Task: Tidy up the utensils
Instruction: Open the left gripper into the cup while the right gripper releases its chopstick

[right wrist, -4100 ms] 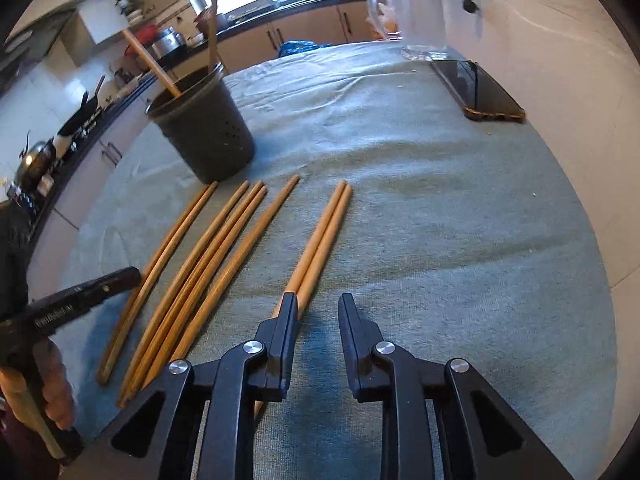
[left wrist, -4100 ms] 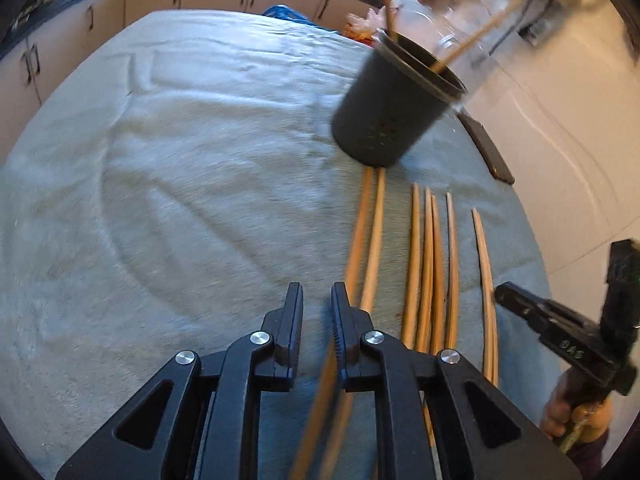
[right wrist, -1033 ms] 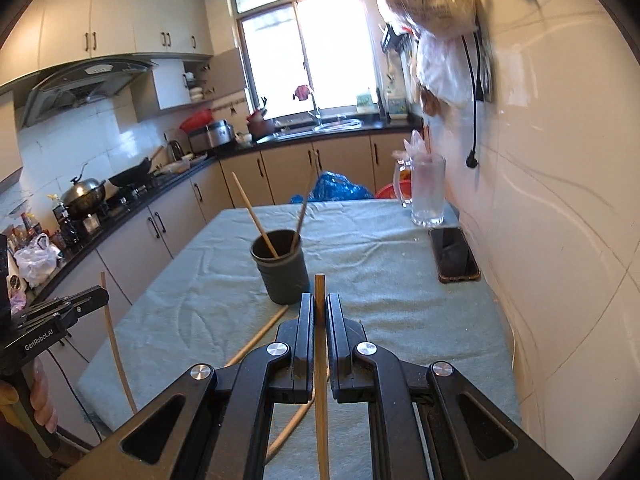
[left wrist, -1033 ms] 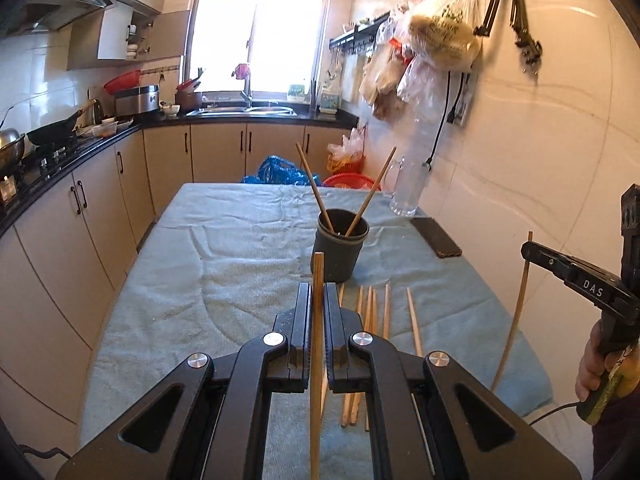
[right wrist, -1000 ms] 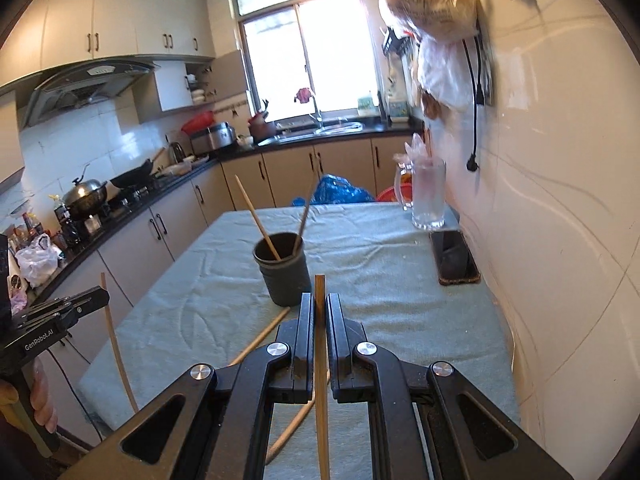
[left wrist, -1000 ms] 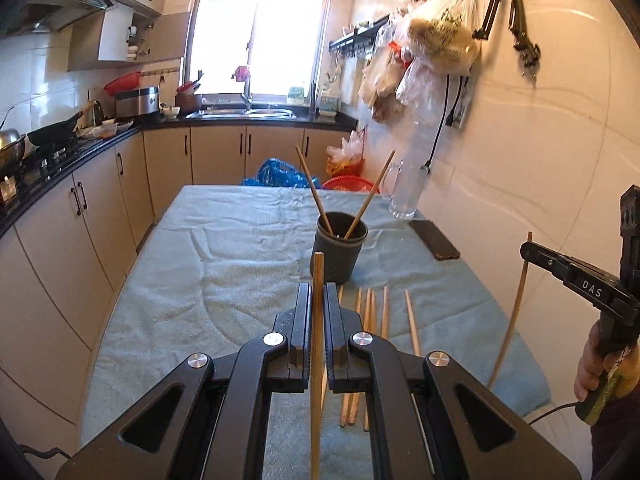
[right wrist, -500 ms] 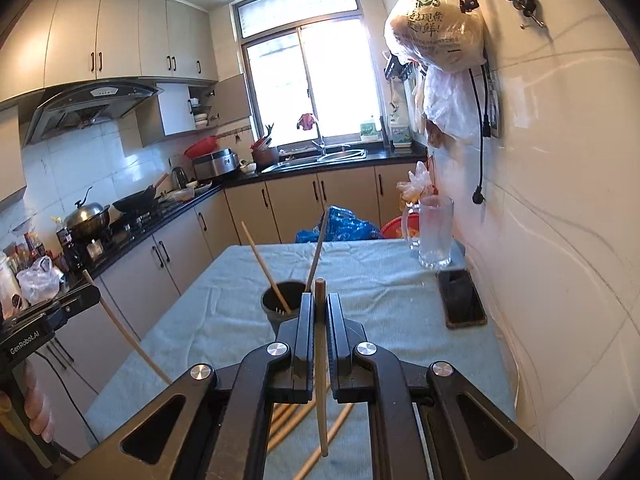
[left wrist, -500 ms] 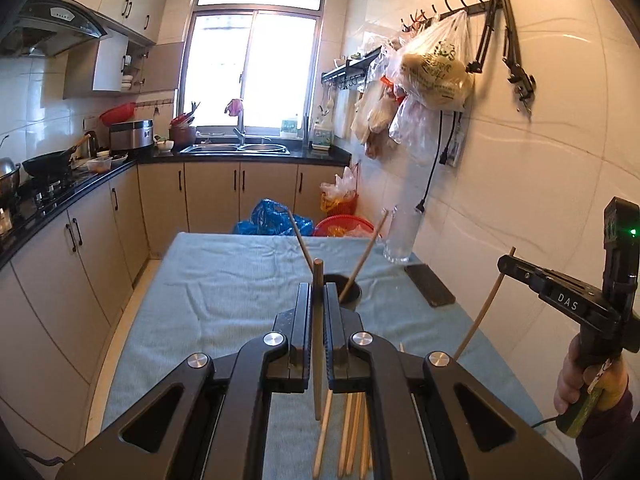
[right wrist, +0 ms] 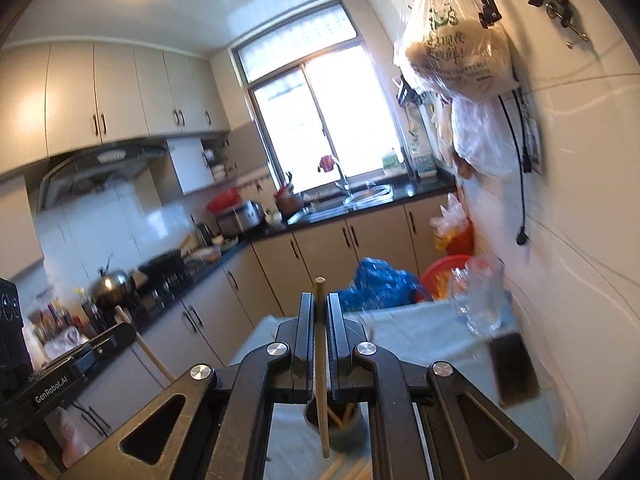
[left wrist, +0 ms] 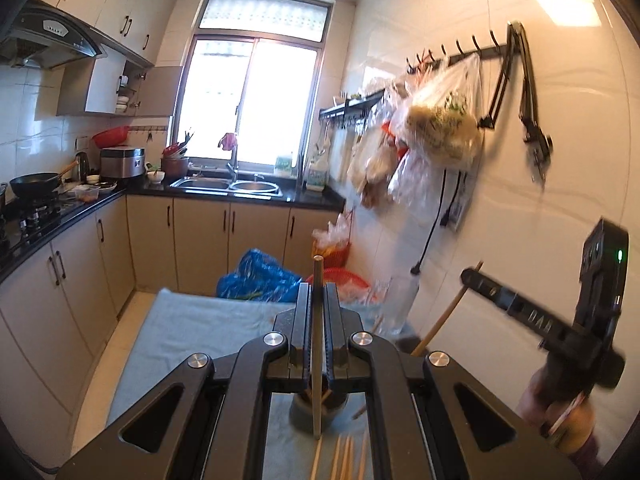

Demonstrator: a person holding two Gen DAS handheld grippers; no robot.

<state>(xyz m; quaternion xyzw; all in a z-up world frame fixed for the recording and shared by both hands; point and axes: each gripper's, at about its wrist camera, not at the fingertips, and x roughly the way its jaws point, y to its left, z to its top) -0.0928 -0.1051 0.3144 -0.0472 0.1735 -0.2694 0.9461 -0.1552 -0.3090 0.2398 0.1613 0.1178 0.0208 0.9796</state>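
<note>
A: Progress? Left to right, quick.

B: Partway. Left gripper (left wrist: 316, 344) is clamped on one chopstick (left wrist: 317, 344), upright, tip hanging over the dark holder (left wrist: 304, 420) on the towel-covered table (left wrist: 192, 328). Right gripper (right wrist: 319, 344) is clamped on another stick (right wrist: 321, 360), also upright, above the same holder (right wrist: 344, 436).

A: Done versus left?

B: A few sticks look to be in the holder already. Loose chopsticks (left wrist: 340, 460) lie near the holder on the towel, so several are left.

A: Pose?

B: Both raised high, cameras looking toward the far window, sticks pointing down. Next, I'd guess, lower and drop them in. Glass mug (right wrist: 478, 300) and phone (right wrist: 514, 368) sit far right.
</note>
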